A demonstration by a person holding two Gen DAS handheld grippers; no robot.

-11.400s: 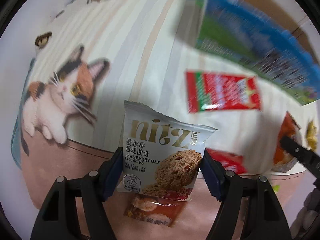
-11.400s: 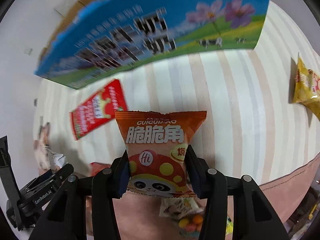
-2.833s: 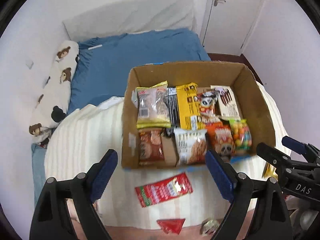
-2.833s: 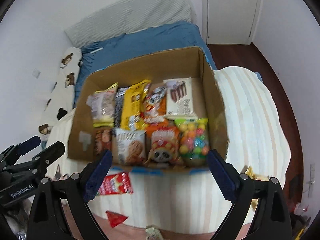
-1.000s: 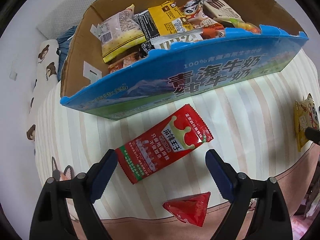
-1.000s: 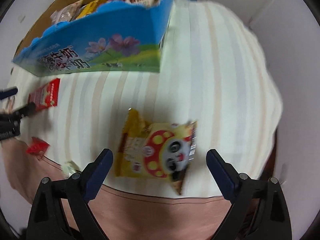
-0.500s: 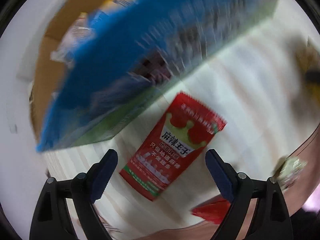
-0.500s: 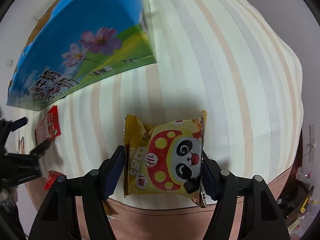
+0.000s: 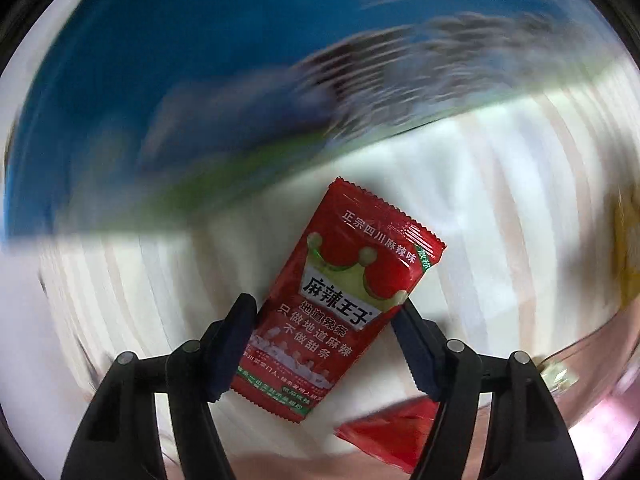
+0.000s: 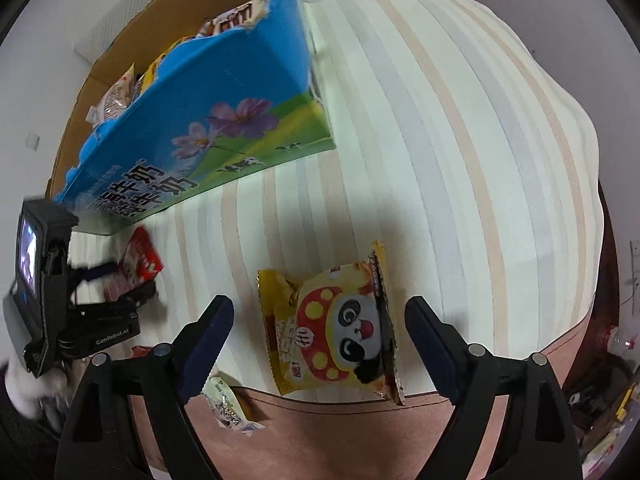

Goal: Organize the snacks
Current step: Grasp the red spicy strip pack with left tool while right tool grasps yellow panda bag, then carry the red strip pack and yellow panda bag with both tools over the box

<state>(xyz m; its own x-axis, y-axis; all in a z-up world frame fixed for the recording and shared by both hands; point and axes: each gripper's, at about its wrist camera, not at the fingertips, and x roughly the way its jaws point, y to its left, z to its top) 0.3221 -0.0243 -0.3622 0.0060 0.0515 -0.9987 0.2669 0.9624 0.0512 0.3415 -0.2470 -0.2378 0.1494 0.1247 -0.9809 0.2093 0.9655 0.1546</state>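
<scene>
My left gripper (image 9: 326, 316) is shut on a long red spicy-strip packet (image 9: 340, 300), gripping its lower half just in front of the blue box wall. The packet (image 10: 138, 262) and the left gripper (image 10: 132, 280) also show in the right wrist view. My right gripper (image 10: 316, 320) is open, its jaws wide on either side of a yellow panda snack bag (image 10: 334, 324) that lies on the striped blanket (image 10: 440, 140). The cardboard box with a blue printed front (image 10: 192, 132) holds several snack packets.
A small red triangular packet (image 9: 394, 432) lies below the left gripper. A small white wrapped candy (image 10: 228, 404) lies near the blanket's pink front border (image 10: 340, 432). Blurred yellow (image 9: 628, 248) shows at the right edge of the left wrist view.
My left gripper has dropped onto the red packet and closed on it. My right gripper, narrow around the panda bag half a second ago, now stands wide open, and the bag lies on the blanket.
</scene>
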